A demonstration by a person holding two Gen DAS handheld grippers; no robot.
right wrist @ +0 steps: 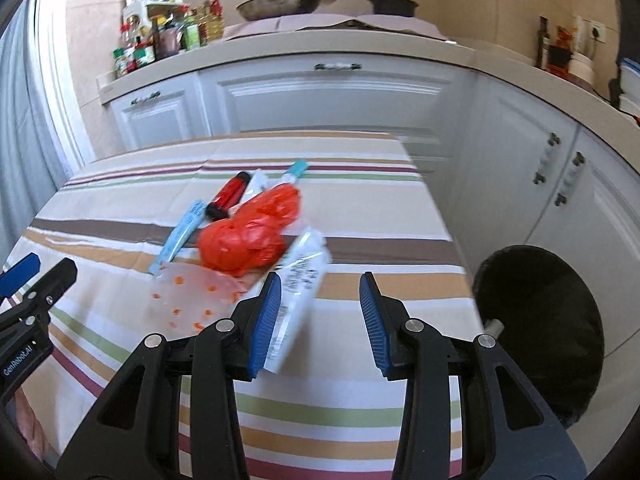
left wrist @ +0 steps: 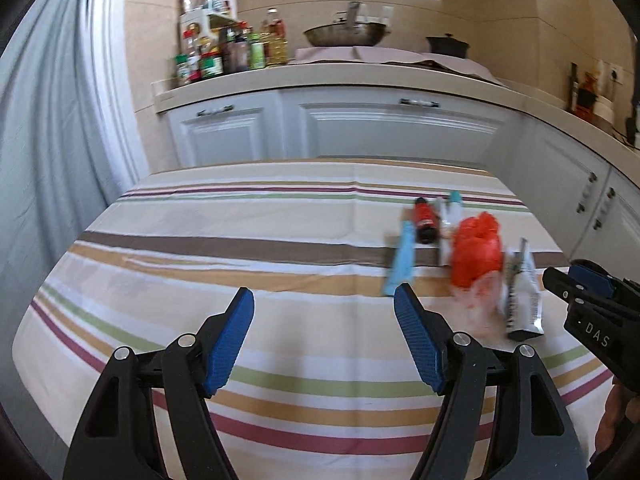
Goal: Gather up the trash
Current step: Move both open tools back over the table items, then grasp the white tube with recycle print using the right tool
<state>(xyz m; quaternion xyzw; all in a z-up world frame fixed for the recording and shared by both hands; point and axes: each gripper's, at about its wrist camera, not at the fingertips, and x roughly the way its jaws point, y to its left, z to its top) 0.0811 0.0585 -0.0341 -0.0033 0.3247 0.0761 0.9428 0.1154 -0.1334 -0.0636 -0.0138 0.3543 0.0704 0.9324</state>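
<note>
Two empty tools: left tool (left wrist: 324, 304) wide, right tool (right wrist: 320, 300) narrower. Trash pile with crumpled orange plastic bag (right wrist: 248, 236) sits on the striped-cloth counter (right wrist: 360, 208). Approach step; next, grab the white wrapper (right wrist: 300, 280).

One red bottle (right wrist: 230, 196), one orange bag (right wrist: 248, 240), one bin (right wrist: 540, 328).

The left hand-held gripper (left wrist: 324, 300) is held open above the striped counter (left wrist: 240, 240); an orange bag (left wrist: 476, 252) lies right.
</note>
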